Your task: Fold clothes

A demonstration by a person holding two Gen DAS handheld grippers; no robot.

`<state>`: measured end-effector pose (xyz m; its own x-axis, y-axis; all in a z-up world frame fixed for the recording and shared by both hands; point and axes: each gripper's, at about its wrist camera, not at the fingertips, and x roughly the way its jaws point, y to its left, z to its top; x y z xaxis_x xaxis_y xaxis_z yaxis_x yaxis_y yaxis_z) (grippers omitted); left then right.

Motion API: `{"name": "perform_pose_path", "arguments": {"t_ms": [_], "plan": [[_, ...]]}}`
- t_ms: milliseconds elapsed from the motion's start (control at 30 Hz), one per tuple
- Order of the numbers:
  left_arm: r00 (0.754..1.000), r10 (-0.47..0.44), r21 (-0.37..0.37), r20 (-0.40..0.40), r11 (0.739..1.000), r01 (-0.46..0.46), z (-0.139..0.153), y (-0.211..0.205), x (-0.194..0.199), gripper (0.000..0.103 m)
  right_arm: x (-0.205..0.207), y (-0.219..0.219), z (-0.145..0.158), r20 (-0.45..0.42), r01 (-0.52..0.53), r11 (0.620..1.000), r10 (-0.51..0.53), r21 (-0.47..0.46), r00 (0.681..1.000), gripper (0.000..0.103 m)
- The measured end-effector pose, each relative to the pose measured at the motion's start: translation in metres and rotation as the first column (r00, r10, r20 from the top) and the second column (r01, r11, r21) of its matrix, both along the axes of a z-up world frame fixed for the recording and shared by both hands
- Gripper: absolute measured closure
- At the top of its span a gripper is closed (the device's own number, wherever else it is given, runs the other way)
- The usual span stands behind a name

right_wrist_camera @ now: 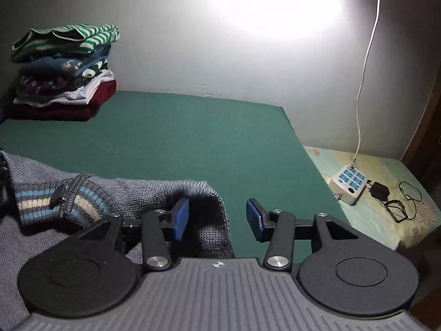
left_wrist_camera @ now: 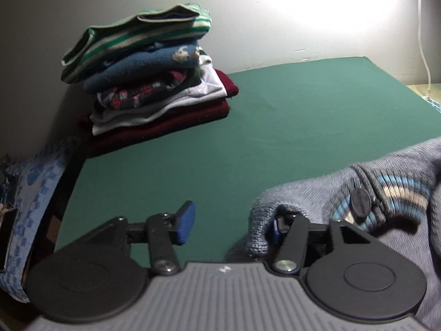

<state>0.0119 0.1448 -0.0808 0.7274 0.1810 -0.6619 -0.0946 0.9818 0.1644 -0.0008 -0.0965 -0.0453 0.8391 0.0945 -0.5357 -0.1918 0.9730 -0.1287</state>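
A stack of folded clothes (left_wrist_camera: 148, 82) sits far ahead of both grippers on the green worktop (left_wrist_camera: 248, 138). The grey cardigan (right_wrist_camera: 124, 193) lies unfolded between them. Left gripper (left_wrist_camera: 228, 224) and right gripper (right_wrist_camera: 217, 219) stand half open, clamping nothing, though cloth drapes their inner fingers (right_wrist_camera: 180, 218).
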Motion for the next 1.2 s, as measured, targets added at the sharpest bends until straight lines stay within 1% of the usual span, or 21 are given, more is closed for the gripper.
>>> {"name": "perform_pose_path", "arguments": {"t_ms": [67,100,133,167,200,233,267,300,367,467,567,633,700,800,967,1133,1200], "plan": [[0.999,-0.038,-0.028,-0.014,0.999,0.037,0.001,-0.005,-0.012,0.048,-0.018,0.004,0.006,-0.003,-0.096,0.994,0.096,0.053,0.995,0.053],[0.998,-0.057,-0.043,-0.021,0.997,0.056,0.002,-0.008,-0.017,0.051,-0.024,0.012,0.006,-0.027,-0.157,0.986,0.159,0.058,0.987,0.053],[0.997,-0.077,-0.059,-0.028,0.995,0.075,0.002,-0.012,-0.023,0.06,-0.029,0.02,0.005,-0.054,-0.219,0.974,0.222,0.059,0.974,0.053],[0.995,-0.096,-0.074,-0.035,0.993,0.093,0.002,-0.015,-0.028,0.063,-0.029,0.032,0.001,-0.085,-0.268,0.961,0.273,0.067,0.958,0.056],[0.992,-0.116,-0.09,-0.042,0.99,0.112,0.003,-0.018,-0.034,0.064,-0.026,0.041,-0.003,-0.12,-0.301,0.95,0.309,0.078,0.944,0.059],[0.991,-0.124,-0.099,-0.05,0.988,0.118,0.004,-0.023,-0.035,0.064,-0.022,0.049,-0.01,-0.152,-0.308,0.948,0.317,0.077,0.936,0.062],[0.991,-0.122,-0.104,-0.061,0.988,0.115,0.004,-0.028,-0.033,0.064,-0.017,0.055,-0.016,-0.182,-0.309,0.948,0.317,0.072,0.931,0.069],[0.99,-0.118,-0.11,-0.074,0.988,0.11,0.003,-0.033,-0.03,0.064,-0.012,0.058,-0.022,-0.203,-0.292,0.954,0.301,0.073,0.932,0.071],[0.987,-0.111,-0.134,-0.113,0.986,0.095,0.0,-0.037,-0.021,0.066,0.0,0.06,-0.032,-0.241,-0.249,0.965,0.26,0.078,0.935,0.071],[0.98,-0.094,-0.161,-0.174,0.985,0.065,-0.008,-0.04,-0.007,0.066,0.018,0.054,-0.041,-0.296,-0.146,0.982,0.175,0.118,0.939,0.073],[0.98,-0.079,-0.146,-0.184,0.988,0.052,-0.012,-0.042,-0.001,0.066,0.024,0.053,-0.044,-0.286,-0.119,0.984,0.152,0.13,0.946,0.074],[0.98,-0.076,-0.142,-0.183,0.989,0.05,-0.012,-0.042,0.002,0.058,0.024,0.057,-0.045,-0.268,-0.133,0.985,0.158,0.108,0.95,0.073],[0.98,-0.069,-0.136,-0.185,0.99,0.045,-0.012,-0.042,0.007,0.057,0.024,0.061,-0.046,-0.252,-0.138,0.987,0.156,0.087,0.955,0.073],[0.98,-0.061,-0.128,-0.188,0.991,0.037,-0.011,-0.041,0.013,0.055,0.029,0.059,-0.045,-0.239,-0.116,0.988,0.138,0.103,0.961,0.074],[0.978,-0.039,-0.131,-0.204,0.991,0.013,-0.009,-0.036,0.029,0.051,0.048,0.059,-0.044,-0.23,-0.092,0.988,0.119,0.123,0.966,0.074],[0.977,-0.017,-0.123,-0.214,0.992,-0.01,-0.009,-0.031,0.046,0.042,0.077,0.059,-0.036,-0.2,-0.067,0.986,0.097,0.15,0.975,0.074],[0.977,-0.01,-0.12,-0.215,0.993,-0.017,-0.009,-0.029,0.051,0.04,0.09,0.059,-0.033,-0.187,-0.052,0.985,0.083,0.166,0.979,0.074]]}}
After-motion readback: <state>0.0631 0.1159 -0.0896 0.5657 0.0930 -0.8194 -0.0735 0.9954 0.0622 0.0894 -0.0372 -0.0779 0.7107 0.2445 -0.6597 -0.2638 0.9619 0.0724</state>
